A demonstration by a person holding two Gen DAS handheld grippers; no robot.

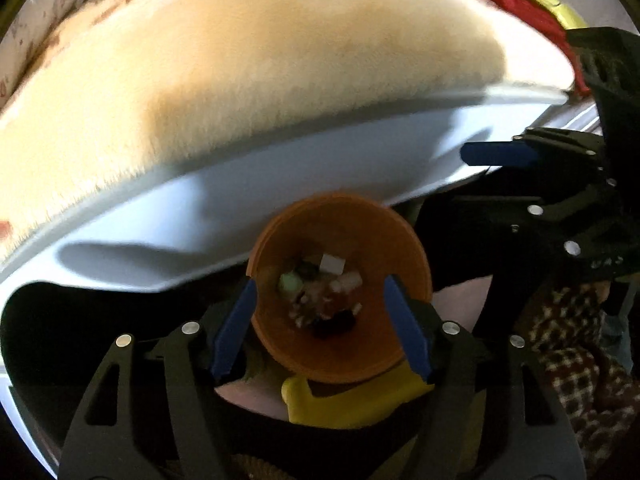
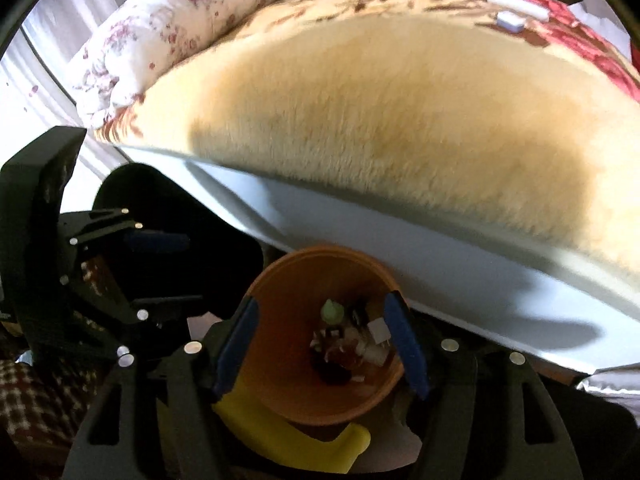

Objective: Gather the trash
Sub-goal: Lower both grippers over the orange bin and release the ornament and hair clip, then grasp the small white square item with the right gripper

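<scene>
An orange bin (image 1: 392, 248) stands on the floor beside the bed, with mixed scraps of trash (image 1: 324, 292) at its bottom. My left gripper (image 1: 322, 330) hangs over its mouth, pointing down, open, with nothing held between the blue fingers (image 1: 236, 332). The right wrist view shows the same bin (image 2: 288, 292) and trash (image 2: 352, 340) below my right gripper (image 2: 320, 346), which is also open and holds nothing. Each view catches the other gripper at its edge. Several small white packets (image 2: 516, 4) lie on the far part of the bed.
A beige fuzzy blanket (image 1: 240, 80) covers the bed, whose white side (image 1: 280, 184) overhangs the bin. A floral pillow (image 2: 160, 32) lies at the back left. A yellow plastic thing (image 1: 344, 404) sits under the bin. Checked cloth (image 1: 580, 360) lies on the right.
</scene>
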